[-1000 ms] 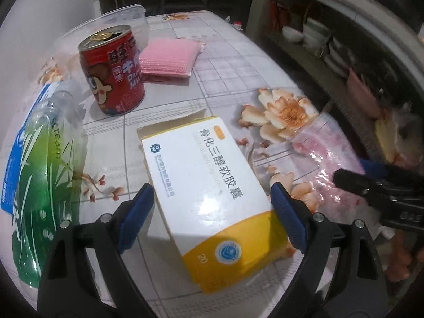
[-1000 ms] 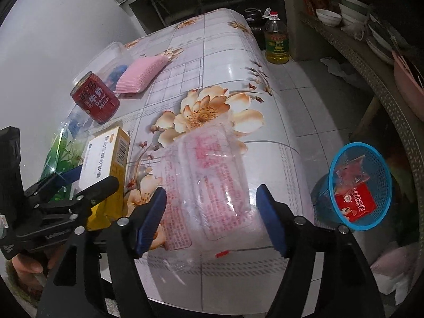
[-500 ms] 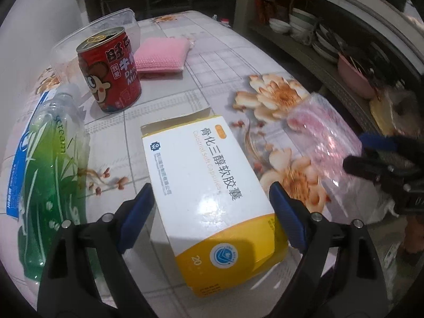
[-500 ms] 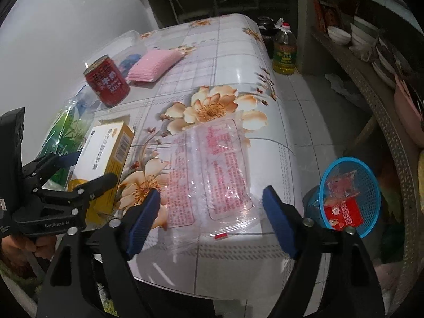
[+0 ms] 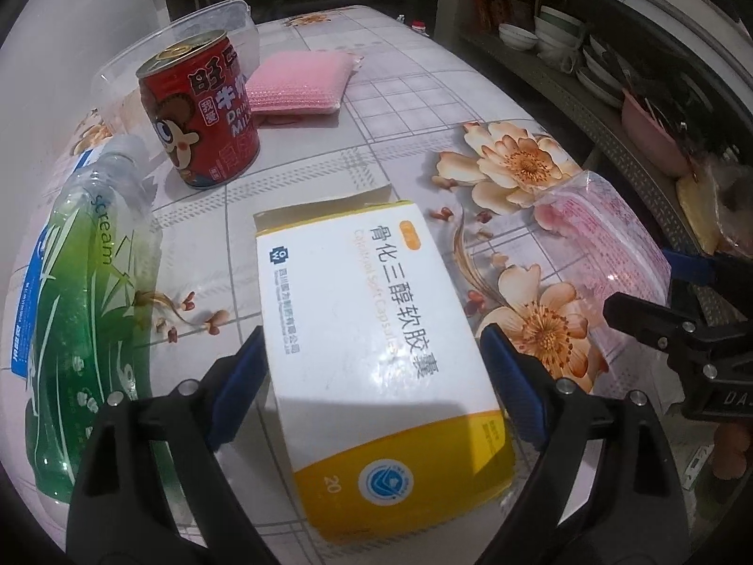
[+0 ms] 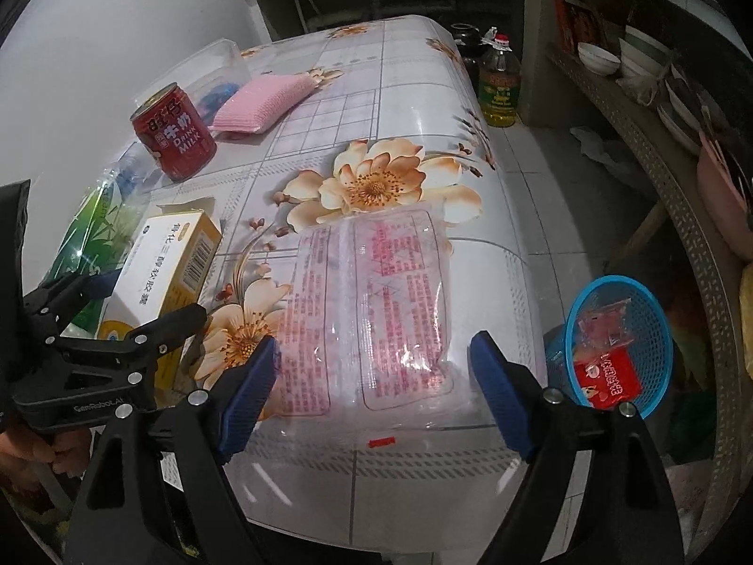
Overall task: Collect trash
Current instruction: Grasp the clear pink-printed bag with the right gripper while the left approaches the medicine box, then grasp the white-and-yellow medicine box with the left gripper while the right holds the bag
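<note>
Left hand-held gripper (image 5: 372, 367) narrower, closing around box (image 5: 376, 329).

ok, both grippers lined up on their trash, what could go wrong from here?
1. The left gripper is closing on the box; its far flap is open, so it could crush or twist.
2. The plastic bag lies flat and slippery between the right gripper pads; a pinch may slide off.
3. The basket sits below the table edge; a drop could miss.

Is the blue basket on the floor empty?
No, the blue basket beside the table holds a red packet and a clear wrapper.
</note>
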`<state>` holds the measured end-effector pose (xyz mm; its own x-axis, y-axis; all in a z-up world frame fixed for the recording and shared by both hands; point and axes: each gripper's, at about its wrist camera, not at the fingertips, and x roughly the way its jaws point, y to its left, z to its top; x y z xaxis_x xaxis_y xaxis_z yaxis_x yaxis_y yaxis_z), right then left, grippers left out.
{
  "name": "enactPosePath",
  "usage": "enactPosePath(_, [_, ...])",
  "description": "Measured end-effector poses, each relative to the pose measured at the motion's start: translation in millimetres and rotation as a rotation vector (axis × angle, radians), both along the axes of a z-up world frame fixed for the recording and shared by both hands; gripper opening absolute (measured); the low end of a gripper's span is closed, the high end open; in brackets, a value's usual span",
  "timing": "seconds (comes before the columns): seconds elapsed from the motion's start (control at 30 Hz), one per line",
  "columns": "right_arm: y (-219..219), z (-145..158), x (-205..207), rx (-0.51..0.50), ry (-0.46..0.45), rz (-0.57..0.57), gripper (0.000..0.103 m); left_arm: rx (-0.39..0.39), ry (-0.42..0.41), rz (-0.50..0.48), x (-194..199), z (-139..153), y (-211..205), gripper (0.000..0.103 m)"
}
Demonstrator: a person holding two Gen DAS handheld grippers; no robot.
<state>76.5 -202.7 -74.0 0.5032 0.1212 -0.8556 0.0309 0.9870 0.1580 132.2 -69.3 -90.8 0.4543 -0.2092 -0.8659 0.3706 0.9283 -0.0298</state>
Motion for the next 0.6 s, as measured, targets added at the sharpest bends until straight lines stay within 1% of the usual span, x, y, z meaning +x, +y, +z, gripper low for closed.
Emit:
enactPosePath(0.17, [1.2, -0.7, 0.7, -0.011, 0.001, -0.003, 0.079, 0.002, -0.021, 0.002, 0.0, 0.7, 0.1, 0.074])
enactPosePath(0.23, [1.8, -2.0, 1.2, -0.023, 0.006, -0.012, 0.073, -0.002, -0.024, 0.006, 0.0, 1.0, 0.7, 0.073])
enactPosePath(0.43, [1.8, -1.8, 0.7, -0.052, 0.003, -0.026, 0.061, -0.010, -0.030, 0.016, -1.4, 1.6, 2.0, 0.072])
enactPosePath(0.6, [-0.3, -0.9, -0.7, -0.056, -0.002, -0.038, 0.054, -0.007, -0.040, 0.016, -3.3, 1.7, 1.4, 0.071])
